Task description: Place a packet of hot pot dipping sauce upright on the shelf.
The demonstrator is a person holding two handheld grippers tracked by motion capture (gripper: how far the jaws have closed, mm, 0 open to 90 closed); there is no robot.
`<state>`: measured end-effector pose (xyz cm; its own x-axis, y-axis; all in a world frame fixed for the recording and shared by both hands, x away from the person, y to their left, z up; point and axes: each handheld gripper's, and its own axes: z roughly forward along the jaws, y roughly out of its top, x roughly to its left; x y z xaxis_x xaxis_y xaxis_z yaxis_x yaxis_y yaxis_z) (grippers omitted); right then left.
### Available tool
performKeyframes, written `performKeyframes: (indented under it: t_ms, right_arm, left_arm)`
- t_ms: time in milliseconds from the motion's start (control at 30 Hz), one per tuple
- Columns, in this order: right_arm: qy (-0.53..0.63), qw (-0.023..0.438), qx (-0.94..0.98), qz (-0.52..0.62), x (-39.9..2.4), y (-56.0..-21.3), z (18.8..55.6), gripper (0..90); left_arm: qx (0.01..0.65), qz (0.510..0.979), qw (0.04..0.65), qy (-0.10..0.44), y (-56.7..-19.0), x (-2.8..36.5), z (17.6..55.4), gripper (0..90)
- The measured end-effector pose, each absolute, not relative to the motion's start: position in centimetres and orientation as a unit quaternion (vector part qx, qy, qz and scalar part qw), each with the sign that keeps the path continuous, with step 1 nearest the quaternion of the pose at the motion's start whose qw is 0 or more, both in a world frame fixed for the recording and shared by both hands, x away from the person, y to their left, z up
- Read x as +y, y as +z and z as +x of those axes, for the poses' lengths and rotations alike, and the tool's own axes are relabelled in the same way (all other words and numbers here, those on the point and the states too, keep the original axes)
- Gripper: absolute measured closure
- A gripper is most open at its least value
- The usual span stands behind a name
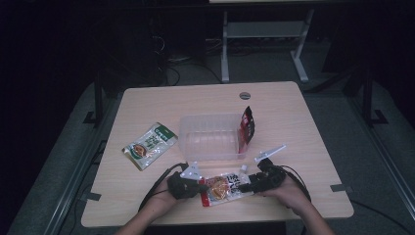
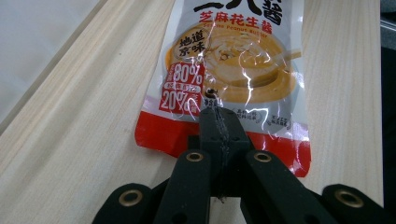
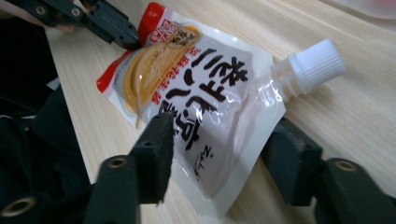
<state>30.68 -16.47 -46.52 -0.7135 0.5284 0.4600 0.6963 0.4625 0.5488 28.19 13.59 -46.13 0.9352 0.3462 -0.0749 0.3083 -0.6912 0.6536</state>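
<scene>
Holding the spouted sauce pouch [image 1: 224, 189] at its red bottom edge, my left gripper [image 1: 199, 187] had its jaws pressed together on the film, as the left gripper view confirmed [image 2: 218, 122]. I kept the right gripper [image 1: 246, 185] at the opposite, spout end; its jaws stood apart on either side of the pouch [image 3: 187, 100], and I could not see the pads pressing on it. The white screw cap [image 3: 315, 63] pointed away from the left gripper. The pouch lay flat on the wooden table [image 1: 313, 147], just in front of the clear plastic bin [image 1: 210, 137], towards my side. A red packet [image 1: 247, 125] leaned upright at the bin's right end. A green packet [image 1: 149, 145] lay flat, left of the bin and apart from it.
</scene>
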Motion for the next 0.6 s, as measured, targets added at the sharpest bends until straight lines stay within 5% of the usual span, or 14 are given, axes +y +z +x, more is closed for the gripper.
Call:
performKeyframes:
  t_ms: [200,600]
  right_arm:
    - [-0.373,0.137,-0.851,-0.344,-16.23,-46.83,31.15,59.6]
    - [-0.381,0.115,-0.866,-0.303,-15.90,-46.45,30.57,82.8]
  left_arm:
    - [0.178,0.919,0.351,0.027,-46.14,13.63,28.21,89.8]
    - [0.178,0.919,0.351,0.028,-46.13,13.59,28.16,89.8]
